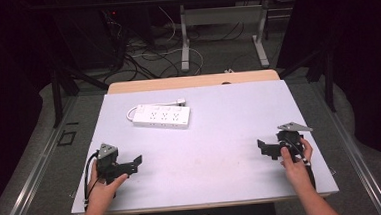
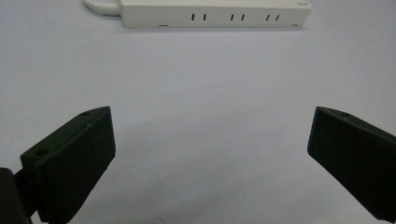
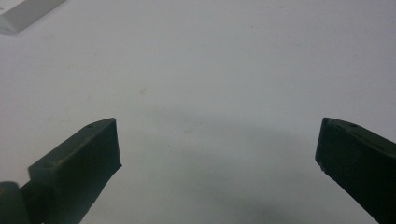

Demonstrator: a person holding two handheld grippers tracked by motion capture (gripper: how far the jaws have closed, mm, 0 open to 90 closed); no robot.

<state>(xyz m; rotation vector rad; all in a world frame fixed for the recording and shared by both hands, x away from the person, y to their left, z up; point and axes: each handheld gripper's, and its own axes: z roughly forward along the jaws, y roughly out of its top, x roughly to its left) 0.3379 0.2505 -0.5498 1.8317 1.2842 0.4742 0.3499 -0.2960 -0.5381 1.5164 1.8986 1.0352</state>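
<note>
A white power strip (image 1: 161, 116) with a short white cord and plug lies on the pale table (image 1: 220, 135), toward the back left of the middle. In the left gripper view the power strip (image 2: 212, 13) lies straight ahead at the top, its side slots facing me. My left gripper (image 1: 136, 163) rests low near the front left, held by a hand, jaws spread wide with nothing between them (image 2: 210, 140). My right gripper (image 1: 263, 147) sits at the front right, pointing left, jaws wide apart over bare table (image 3: 217, 144). A corner of the power strip (image 3: 25, 11) shows at its upper left.
The table's wooden far edge (image 1: 192, 81) borders a floor with tangled cables (image 1: 140, 55) and the metal legs of another desk (image 1: 184, 42). Dark curtains or stands flank both sides.
</note>
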